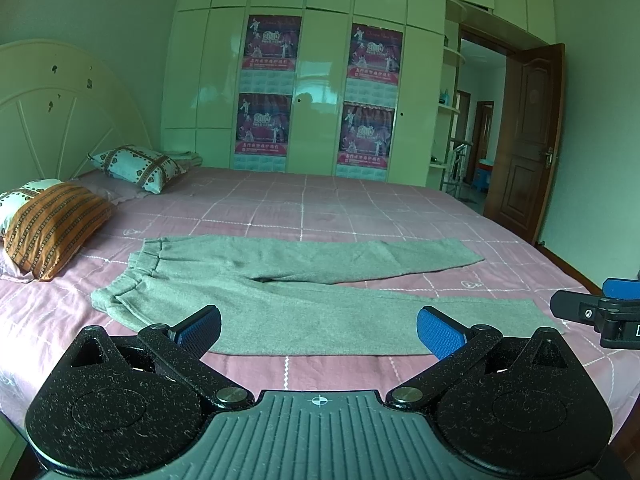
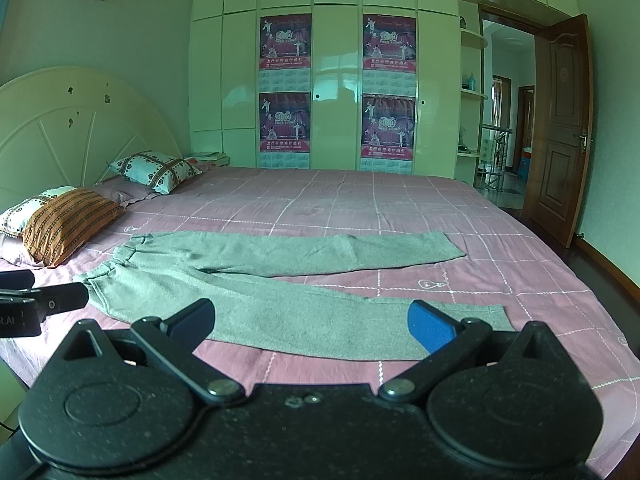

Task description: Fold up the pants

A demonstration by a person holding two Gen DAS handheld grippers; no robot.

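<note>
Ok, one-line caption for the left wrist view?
Left gripper, jaws open, above grey pants spread flat on a pink bed, waistband toward the pillows; right gripper at the frame's edge.

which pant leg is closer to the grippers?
The near leg of the grey pants, stretching toward the right just ahead of both open grippers; the far leg lies behind it, toward the wardrobe.

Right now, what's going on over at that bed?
A person holds two handheld grippers above the near edge of the pink checked bedspread. Grey sweatpants lie flat on it, unfolded, waistband toward the pillows, legs spread in a narrow V. The left gripper and right gripper are both open and hold nothing, hovering in front of the nearer leg. Folding has not begun.
</note>
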